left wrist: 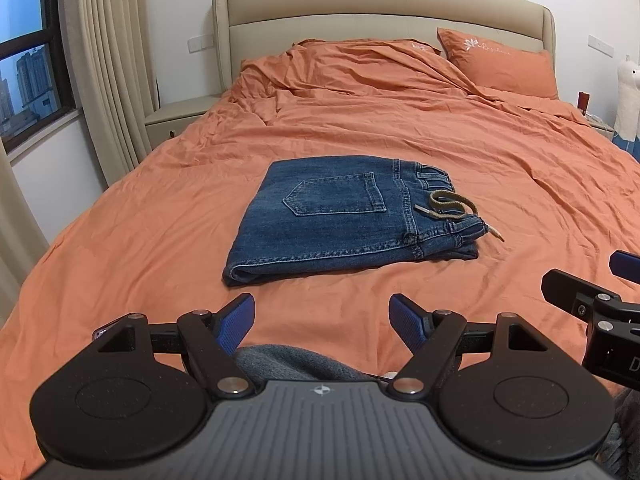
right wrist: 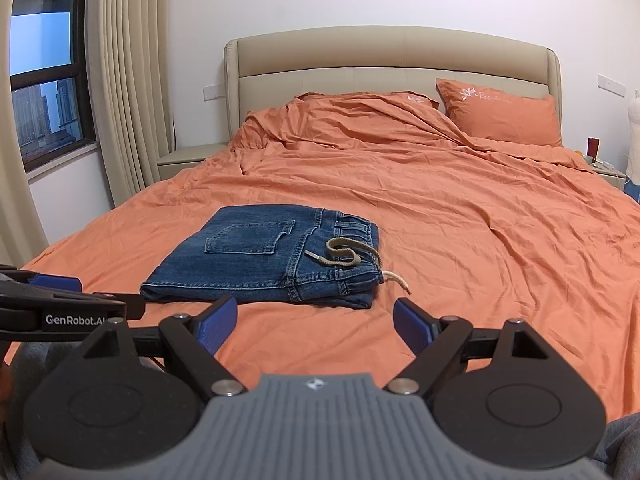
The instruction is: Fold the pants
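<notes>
Blue denim pants lie folded into a compact stack on the orange bedspread, back pocket up, waistband to the right with a tan drawstring looped on top. They also show in the right wrist view. My left gripper is open and empty, held back from the near edge of the pants. My right gripper is open and empty, just short of the pants' near edge. The right gripper shows at the right edge of the left wrist view.
The bed has a beige headboard and an orange pillow at the far right. A nightstand, curtains and a window stand on the left. A grey garment lies at the near edge.
</notes>
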`<state>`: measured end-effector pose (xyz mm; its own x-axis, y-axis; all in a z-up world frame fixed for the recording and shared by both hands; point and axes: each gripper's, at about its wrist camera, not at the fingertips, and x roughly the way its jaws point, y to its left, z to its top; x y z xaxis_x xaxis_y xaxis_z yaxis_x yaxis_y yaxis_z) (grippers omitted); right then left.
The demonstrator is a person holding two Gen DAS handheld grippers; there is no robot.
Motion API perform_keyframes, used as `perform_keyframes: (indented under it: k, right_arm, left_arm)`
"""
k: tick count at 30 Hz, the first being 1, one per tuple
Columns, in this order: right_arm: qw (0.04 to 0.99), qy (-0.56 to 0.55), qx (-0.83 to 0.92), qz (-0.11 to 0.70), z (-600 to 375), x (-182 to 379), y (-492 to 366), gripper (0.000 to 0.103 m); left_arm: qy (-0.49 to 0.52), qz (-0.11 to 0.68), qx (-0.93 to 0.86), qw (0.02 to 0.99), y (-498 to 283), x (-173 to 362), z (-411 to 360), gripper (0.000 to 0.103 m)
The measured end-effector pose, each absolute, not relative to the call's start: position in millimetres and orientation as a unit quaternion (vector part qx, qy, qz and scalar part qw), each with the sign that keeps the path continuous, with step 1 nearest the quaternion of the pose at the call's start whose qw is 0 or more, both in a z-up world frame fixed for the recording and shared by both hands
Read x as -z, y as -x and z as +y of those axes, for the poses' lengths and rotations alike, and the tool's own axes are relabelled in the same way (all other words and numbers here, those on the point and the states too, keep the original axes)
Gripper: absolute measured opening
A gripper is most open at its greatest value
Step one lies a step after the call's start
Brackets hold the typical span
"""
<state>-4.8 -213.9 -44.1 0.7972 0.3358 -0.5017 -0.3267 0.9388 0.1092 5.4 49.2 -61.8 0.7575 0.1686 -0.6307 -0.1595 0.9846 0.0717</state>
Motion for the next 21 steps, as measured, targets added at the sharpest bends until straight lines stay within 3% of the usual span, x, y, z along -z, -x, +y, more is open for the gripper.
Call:
perform_keyframes:
  k: [21]
  right_arm:
    - [0.950, -0.012, -0.169, 0.263, -212.0, 43.3, 7.2, 0.082]
  left_arm:
    - [-0.012, 0.338, -0.078, 0.938, -6.1, 62.9, 53.7, 0.089]
